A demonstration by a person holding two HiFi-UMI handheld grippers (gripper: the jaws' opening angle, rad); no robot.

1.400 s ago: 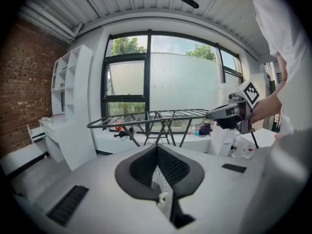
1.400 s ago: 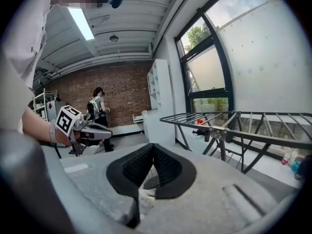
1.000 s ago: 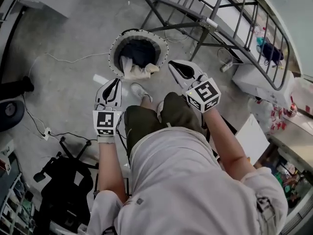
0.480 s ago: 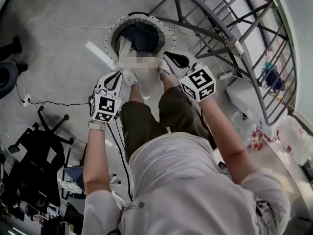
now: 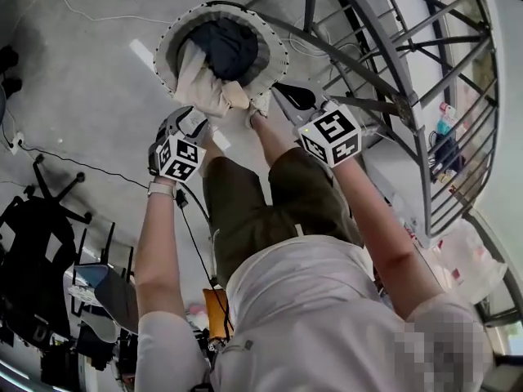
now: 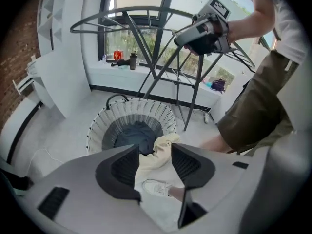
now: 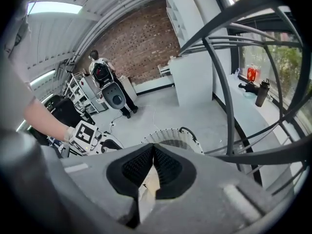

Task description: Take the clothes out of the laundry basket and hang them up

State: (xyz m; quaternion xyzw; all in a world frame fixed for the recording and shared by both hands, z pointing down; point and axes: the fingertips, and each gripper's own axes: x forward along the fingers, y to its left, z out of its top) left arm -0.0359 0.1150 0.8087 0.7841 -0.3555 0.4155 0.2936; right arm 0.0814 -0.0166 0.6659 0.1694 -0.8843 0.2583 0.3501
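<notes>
Grey concrete floor (image 5: 82, 80), with a red-brown brick wall (image 7: 141, 38) far behind the basket. A round white ribbed laundry basket with a dark liner (image 5: 167, 43) is set on the floor, just beside the foot of a dark tubular metal drying rack (image 5: 392, 72). A dark blue bunched garment (image 5: 225, 43) is seen inside the basket. A cream soft cloth garment (image 5: 200, 84) is draped over the basket's near rim, partly inside and partly hanging out. The left gripper (image 6: 155, 150) is held at the near side of the basket. Its jaws have just been opening and stand apart; the cream garment is lined up between them but not pressed, so nothing is held. The right gripper (image 7: 152, 167) is held at the basket's rack side, clenched tip to tip, with nothing gripped. Judged: approach for a first pick. The cream garment is expected to be light, limp and non-fragile; sag and drag over the rim are likely. A hold is best taken on the bunched fold at the rim, as a single-layer edge could slip from the pads.
</notes>
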